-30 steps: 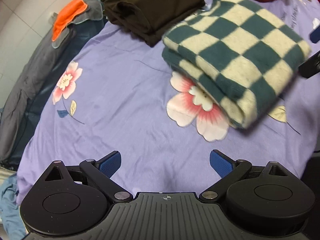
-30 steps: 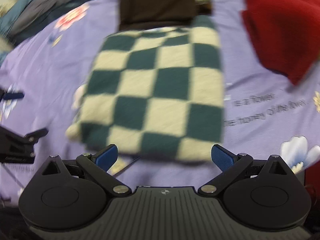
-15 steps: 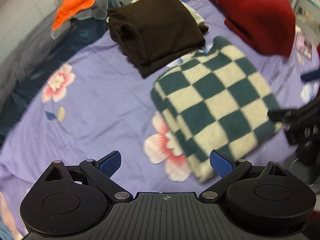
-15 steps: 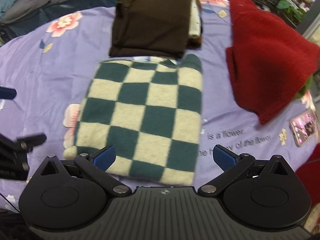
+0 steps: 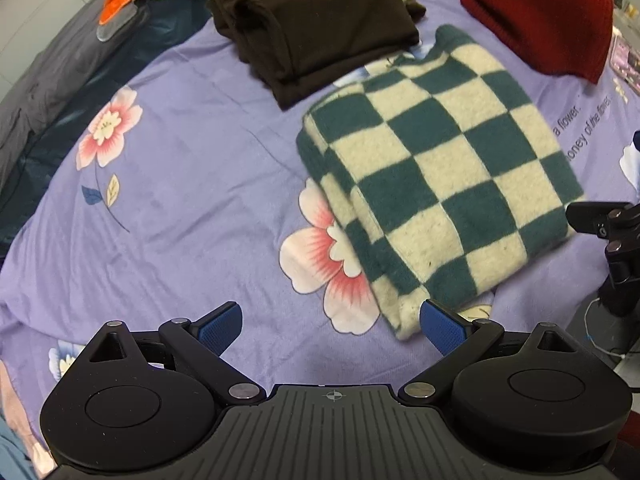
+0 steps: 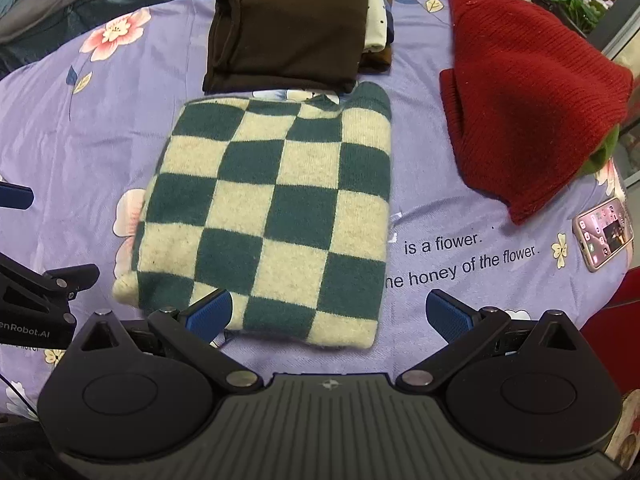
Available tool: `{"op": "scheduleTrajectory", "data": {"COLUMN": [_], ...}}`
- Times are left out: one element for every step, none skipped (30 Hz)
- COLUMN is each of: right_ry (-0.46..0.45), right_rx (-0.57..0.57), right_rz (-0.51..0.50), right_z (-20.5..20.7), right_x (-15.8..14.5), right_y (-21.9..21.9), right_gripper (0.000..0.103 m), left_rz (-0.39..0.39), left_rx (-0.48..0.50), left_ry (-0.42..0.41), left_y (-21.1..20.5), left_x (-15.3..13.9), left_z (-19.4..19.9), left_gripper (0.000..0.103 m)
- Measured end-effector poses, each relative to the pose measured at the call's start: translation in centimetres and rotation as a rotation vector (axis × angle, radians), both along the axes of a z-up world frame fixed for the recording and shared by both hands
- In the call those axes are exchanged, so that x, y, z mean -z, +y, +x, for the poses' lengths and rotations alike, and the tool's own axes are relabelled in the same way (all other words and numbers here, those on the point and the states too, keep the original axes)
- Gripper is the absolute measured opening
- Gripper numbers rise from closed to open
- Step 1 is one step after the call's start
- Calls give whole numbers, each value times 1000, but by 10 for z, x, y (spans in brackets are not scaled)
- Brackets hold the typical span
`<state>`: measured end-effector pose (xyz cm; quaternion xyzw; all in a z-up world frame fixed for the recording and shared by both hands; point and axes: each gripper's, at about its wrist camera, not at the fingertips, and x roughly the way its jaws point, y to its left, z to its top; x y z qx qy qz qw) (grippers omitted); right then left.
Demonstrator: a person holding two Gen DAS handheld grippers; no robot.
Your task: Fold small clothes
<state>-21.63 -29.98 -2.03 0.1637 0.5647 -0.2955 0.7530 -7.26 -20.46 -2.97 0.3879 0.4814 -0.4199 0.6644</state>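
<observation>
Checkered sweater (image 6: 272,216) — teal and cream, already folded into a thick rectangle — lies on the purple flowered bedsheet (image 5: 180,184), just ahead of the right tongs (image 6: 328,314) and ahead-right of the left tongs (image 5: 330,326). Both tongs are spread wide and hold nothing. It looks soft, fuzzy and fairly bulky — likely to sag and unfold if lifted by one layer, so I would pinch through all layers at the near folded edge. Beyond it sits a folded dark brown garment (image 6: 288,24); a red knit (image 6: 528,92) lies far right.
</observation>
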Motion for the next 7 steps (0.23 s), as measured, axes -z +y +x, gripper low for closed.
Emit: {"op": "scheduleTrajectory", "data": {"right_ry": [1,2,2,4,5,7,7], "right_rx": [0,0,-1,-1,-2,-4,-5], "right_rz": [2,4,5,4,3,2,2], "right_z": [0,0,0,1,1,2,2], "right_x": [0,1,1,1,2,2,2], "right_y": [0,0,0,0,0,0,-1], "right_gripper": [103,103,103,103,103,103,103], "left_rz": [6,10,5,-9,-19,-19,-13], "left_rx": [6,10,14,16,18,22,25], "left_ry": [-1,-2,-4,-8,-11,-15,-19], "left_y": [0,0,1,2,3,3,3], "left_x": [1,2,2,2,1,1,1], "left_z": [-1,-2,-3,-4,-5,-6,-7], "left_gripper": [103,103,103,103,103,103,103]}}
